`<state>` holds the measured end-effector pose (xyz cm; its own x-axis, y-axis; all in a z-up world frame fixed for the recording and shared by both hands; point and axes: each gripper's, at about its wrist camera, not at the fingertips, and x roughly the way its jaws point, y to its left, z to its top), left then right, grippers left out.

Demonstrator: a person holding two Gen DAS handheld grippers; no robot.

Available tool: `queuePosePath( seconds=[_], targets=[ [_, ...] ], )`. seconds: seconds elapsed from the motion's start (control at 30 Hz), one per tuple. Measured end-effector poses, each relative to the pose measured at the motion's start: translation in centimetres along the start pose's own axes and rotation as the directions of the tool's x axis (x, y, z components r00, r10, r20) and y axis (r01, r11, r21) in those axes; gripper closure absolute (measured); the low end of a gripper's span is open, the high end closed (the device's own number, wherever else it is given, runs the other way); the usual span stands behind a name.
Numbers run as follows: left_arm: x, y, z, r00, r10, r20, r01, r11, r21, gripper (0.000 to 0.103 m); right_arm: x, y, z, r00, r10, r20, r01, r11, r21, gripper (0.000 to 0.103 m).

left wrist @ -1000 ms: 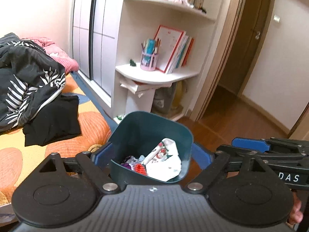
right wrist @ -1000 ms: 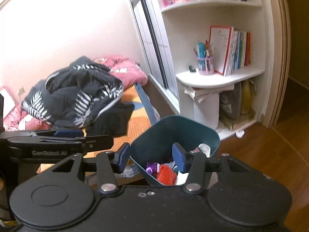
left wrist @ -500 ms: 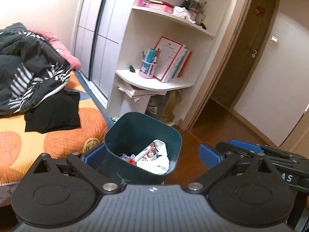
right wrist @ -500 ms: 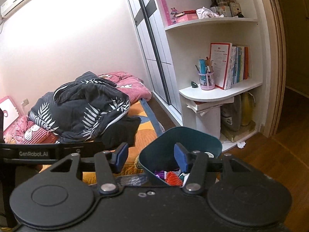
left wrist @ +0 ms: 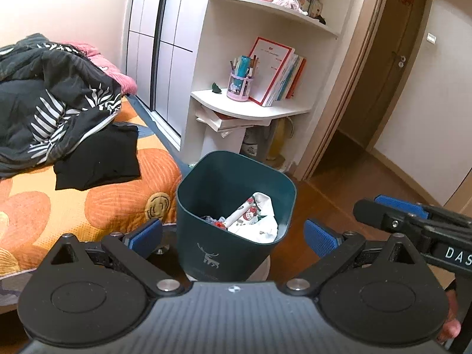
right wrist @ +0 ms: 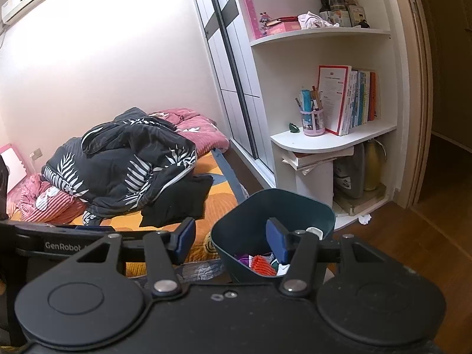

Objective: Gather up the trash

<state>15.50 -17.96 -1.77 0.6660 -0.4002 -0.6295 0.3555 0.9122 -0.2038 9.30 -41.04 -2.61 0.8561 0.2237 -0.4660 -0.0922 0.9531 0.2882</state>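
Here we hold both grippers, left gripper and right gripper, released around the trash bin at lower centre.

Your left gripper stands wide, its blue pads clear of the bin walls on both sides; the bin fills the gap between them. Bin mouth is unobstructed from above; trash lies low inside. Bed edge sits just beside the bin on its left. Shelf unit stands behind it, near. Wooden floor to the right toward the doorway is free. Your right gripper crosses in at the far right of the left view.
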Motion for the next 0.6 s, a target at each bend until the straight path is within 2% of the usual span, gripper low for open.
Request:
queuePosePath(
  seconds=[0.4, 0.6],
  targets=[
    [-1.2, -1.4, 0.2, 0.998, 0.052, 0.037, -0.054, 0.997, 0.05, 0.0, -0.6, 0.0, 0.0, 1.0, -0.012, 0.003, 0.012, 1.0, 0.003, 0.05],
    [-1.2, -1.4, 0.2, 0.997, 0.061, 0.04, -0.062, 0.997, 0.038, 0.0, -0.8, 0.0, -0.1, 1.0, -0.008, -0.002, 0.008, 1.0, 0.001, 0.05]
  ],
)
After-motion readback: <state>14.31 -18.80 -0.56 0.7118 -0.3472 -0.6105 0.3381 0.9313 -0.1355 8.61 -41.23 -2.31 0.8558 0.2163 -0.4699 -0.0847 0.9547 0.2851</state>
